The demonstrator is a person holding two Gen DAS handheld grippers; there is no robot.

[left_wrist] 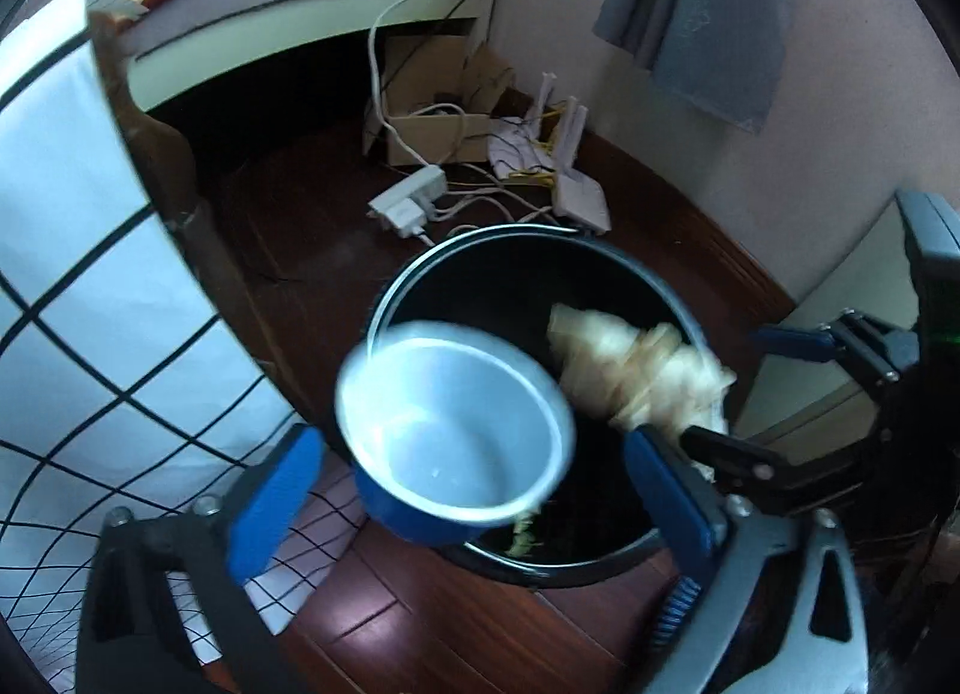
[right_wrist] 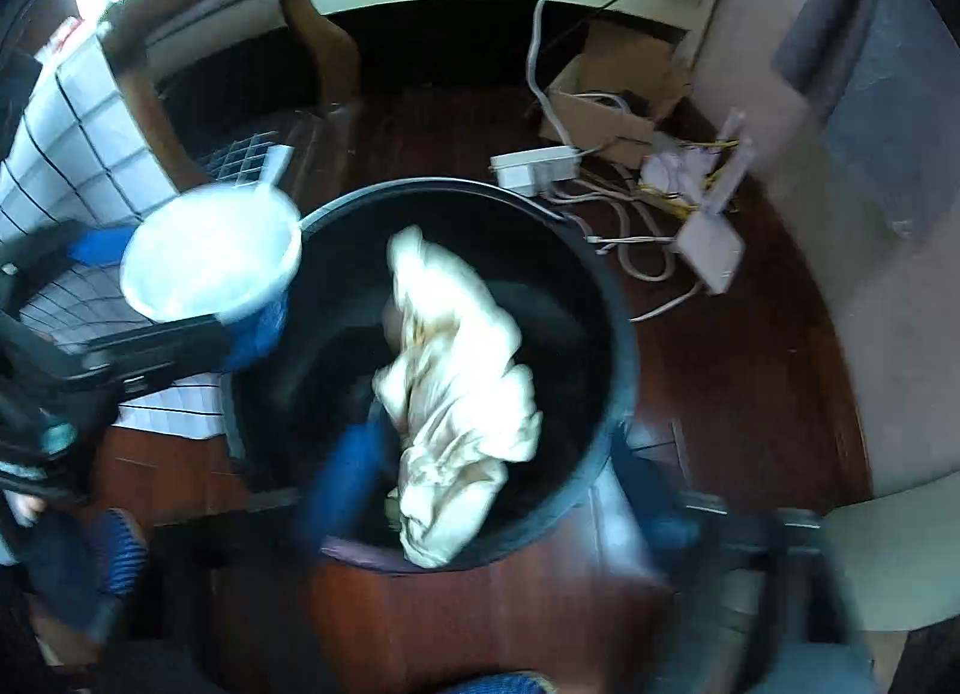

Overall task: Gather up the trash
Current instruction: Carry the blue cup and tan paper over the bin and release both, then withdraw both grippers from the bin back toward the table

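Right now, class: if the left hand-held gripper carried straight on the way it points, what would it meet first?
The blue-and-white paper cup, which is between its open fingers and looks unheld. Beyond it is the black trash bin. The depth is uncertain because the picture is blurred.

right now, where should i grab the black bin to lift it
pinch the far rim of the black bin from above, one finger inside, one outside: thin upright wall, open top, and that side is clear of the cup and crumpled wad
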